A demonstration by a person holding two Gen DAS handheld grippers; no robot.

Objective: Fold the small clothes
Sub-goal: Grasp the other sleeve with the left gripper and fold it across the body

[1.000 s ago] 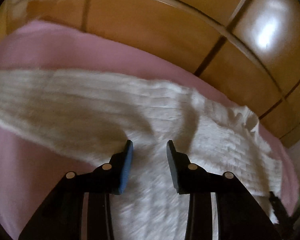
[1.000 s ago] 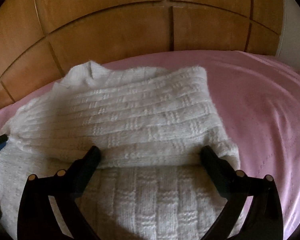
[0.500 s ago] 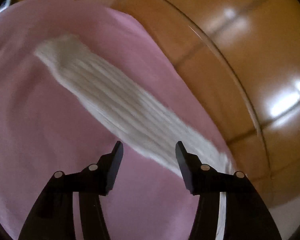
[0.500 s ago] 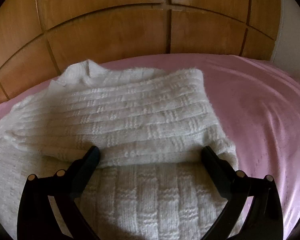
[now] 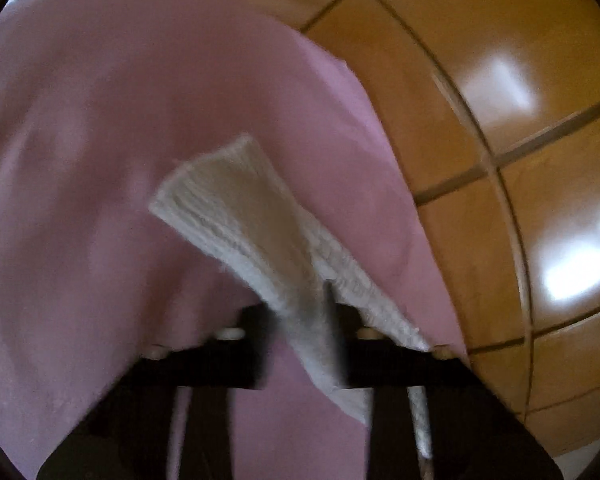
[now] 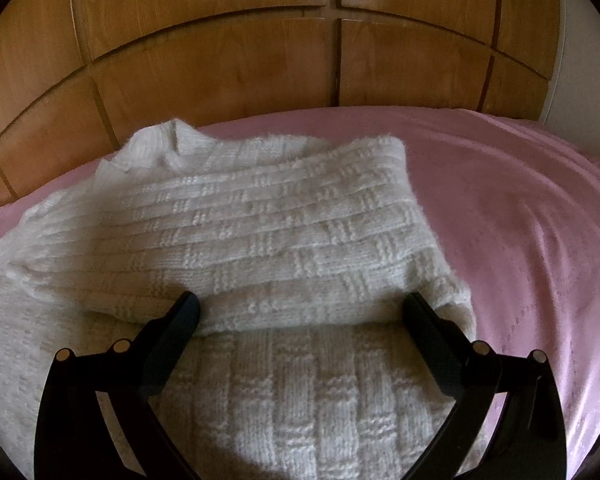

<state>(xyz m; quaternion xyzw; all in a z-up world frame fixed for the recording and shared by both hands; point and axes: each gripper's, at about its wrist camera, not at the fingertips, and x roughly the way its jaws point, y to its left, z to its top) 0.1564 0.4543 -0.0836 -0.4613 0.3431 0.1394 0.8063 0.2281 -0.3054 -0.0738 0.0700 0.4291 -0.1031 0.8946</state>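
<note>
A white knitted sweater lies on the pink bedsheet, one part folded across its body. My right gripper hovers wide open over that fold, its fingers on either side and nothing pinched. In the left wrist view, one long sleeve of the sweater stretches away over the sheet to its cuff end. My left gripper is closing its jaws on this sleeve, which runs between them and looks pinched. The picture is blurred there.
A glossy wooden wardrobe front stands close behind the bed and also fills the right side of the left wrist view, as wooden panels. Pink sheet spreads to the left of the sleeve.
My left gripper swept from the sweater's body out along the sleeve, rolled, and went from open to closed on the sleeve. The right gripper has not moved.
</note>
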